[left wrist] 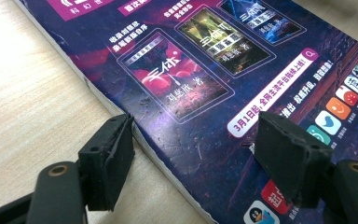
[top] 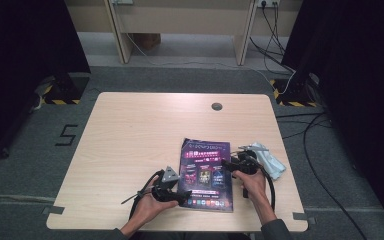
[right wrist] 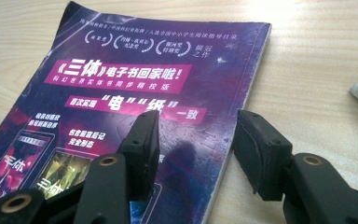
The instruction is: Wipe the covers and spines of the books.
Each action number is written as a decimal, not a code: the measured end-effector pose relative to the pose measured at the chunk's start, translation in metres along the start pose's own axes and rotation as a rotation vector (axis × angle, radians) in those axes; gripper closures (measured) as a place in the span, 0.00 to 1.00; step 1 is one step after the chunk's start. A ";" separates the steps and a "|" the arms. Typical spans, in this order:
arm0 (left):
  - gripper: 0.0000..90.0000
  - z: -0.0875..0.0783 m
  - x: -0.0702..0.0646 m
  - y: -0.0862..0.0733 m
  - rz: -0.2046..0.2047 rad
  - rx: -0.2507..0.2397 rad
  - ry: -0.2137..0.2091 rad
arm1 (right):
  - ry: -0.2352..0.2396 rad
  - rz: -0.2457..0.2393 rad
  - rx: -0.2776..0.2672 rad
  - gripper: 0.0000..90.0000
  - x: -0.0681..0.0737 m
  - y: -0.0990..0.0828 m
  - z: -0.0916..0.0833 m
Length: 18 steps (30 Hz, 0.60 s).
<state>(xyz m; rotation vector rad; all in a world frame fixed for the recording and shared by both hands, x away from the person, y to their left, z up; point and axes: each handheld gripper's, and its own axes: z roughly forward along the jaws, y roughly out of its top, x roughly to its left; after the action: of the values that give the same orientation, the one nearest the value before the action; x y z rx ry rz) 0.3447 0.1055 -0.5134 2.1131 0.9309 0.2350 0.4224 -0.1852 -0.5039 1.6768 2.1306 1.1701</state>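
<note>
**Both grippers at the edges of a purple book**

A thin book (top: 206, 175) with a dark purple cover lies flat on the pale wooden surface (top: 130, 145), near the person's edge and right of the middle. Its cover carries white and pink Chinese print and small pictures of three book covers.

The left gripper (top: 172, 192) sits at the book's left edge, near the lower corner, held in the person's left hand (top: 147, 207). In the left gripper view its fingers (left wrist: 109, 158) stand well apart: one finger is at the book's edge over the bare wood, the other is above the cover. Nothing is clamped between them.

The right gripper (top: 230, 167) sits at the book's right edge, about halfway up, in the right hand (top: 252, 185). In the right gripper view its fingers (right wrist: 142, 149) are partly open, one over the cover and one over the wood just past the edge, so the edge lies between them. They do not press on it.

A crumpled pale bag (top: 270, 157) lies on the surface just right of the right gripper.
</note>
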 end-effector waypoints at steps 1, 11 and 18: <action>0.32 0.000 0.000 0.000 0.001 0.001 -0.001 | 0.005 0.007 -0.012 0.58 0.000 0.000 -0.001; 0.34 -0.002 0.000 -0.001 -0.012 -0.001 0.011 | 0.073 0.022 -0.080 0.62 0.007 0.008 -0.014; 0.34 -0.003 0.001 -0.003 -0.016 -0.008 0.020 | 0.179 0.010 -0.110 0.70 0.020 0.017 -0.024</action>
<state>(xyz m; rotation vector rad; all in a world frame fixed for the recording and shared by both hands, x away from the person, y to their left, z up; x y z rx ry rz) 0.3424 0.1095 -0.5137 2.0990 0.9564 0.2514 0.4138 -0.1773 -0.4700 1.5917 2.1159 1.4624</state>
